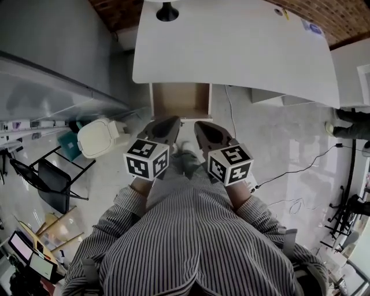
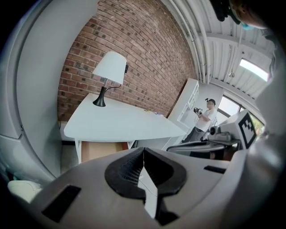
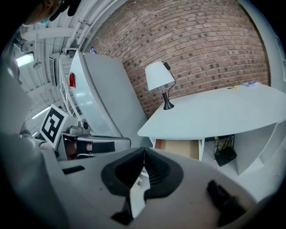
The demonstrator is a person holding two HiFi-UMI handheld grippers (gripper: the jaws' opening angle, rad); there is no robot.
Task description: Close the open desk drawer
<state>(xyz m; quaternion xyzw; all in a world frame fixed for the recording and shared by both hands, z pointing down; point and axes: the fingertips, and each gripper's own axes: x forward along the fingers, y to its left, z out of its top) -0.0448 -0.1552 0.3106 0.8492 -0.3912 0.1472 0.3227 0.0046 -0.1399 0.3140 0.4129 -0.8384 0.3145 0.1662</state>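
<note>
- Keeping left gripper (image 1: 166, 128) jaws pressed together, empty.
- Holding right gripper (image 1: 210, 134) just beside it at 3 o'clock, jaws likewise meeting, empty.
- Facing the drawer (image 1: 180, 99) at 12 o'clock, hanging open under the white desk (image 1: 231, 52), showing only bare brown bottom.
- Standing farther at 12 o'clock, lamp (image 1: 167, 10).

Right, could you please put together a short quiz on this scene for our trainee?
1. True or false: the drawer is fully shut.
2. What stands on the desk? A) a lamp B) a kettle C) a monitor
3. Fill in the word: the jaws of the left gripper and of the right gripper are both ____, with nothing between them.

Key: 1 false (it stands open under the desk); 2 A; 3 shut.
</note>
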